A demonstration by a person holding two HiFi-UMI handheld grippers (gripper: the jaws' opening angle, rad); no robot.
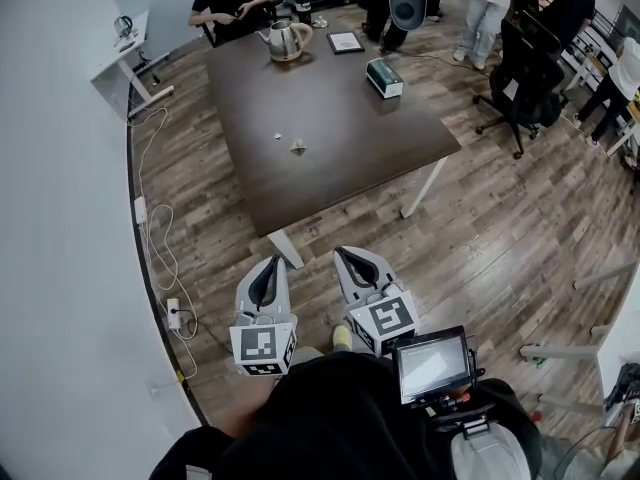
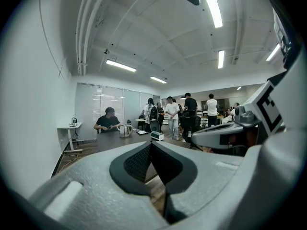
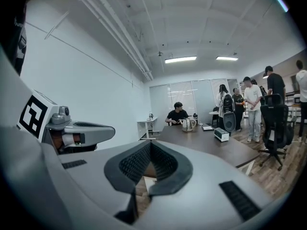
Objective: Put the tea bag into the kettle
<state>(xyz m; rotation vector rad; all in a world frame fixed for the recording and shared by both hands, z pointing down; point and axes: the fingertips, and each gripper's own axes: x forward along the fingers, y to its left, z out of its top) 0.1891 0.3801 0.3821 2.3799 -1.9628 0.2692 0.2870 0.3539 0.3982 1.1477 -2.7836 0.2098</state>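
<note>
The tea bag [image 1: 299, 146] lies small and pale near the middle of the dark brown table [image 1: 350, 138], its tag [image 1: 277, 136] just to the left. The steel kettle [image 1: 285, 40] stands at the table's far end; it also shows far off in the left gripper view as the kettle [image 2: 125, 130] and in the right gripper view as the kettle [image 3: 187, 124]. My left gripper [image 1: 271, 262] and right gripper [image 1: 346, 254] hang side by side over the floor, short of the table's near edge. Both are shut with nothing between the jaws.
A white-and-green box [image 1: 384, 77] and a flat framed card [image 1: 345, 41] lie on the far half of the table. A person [image 1: 235, 3] sits behind the kettle, and others stand at the back. A black office chair [image 1: 525, 78] stands right; cables [image 1: 155, 238] trail along the left wall.
</note>
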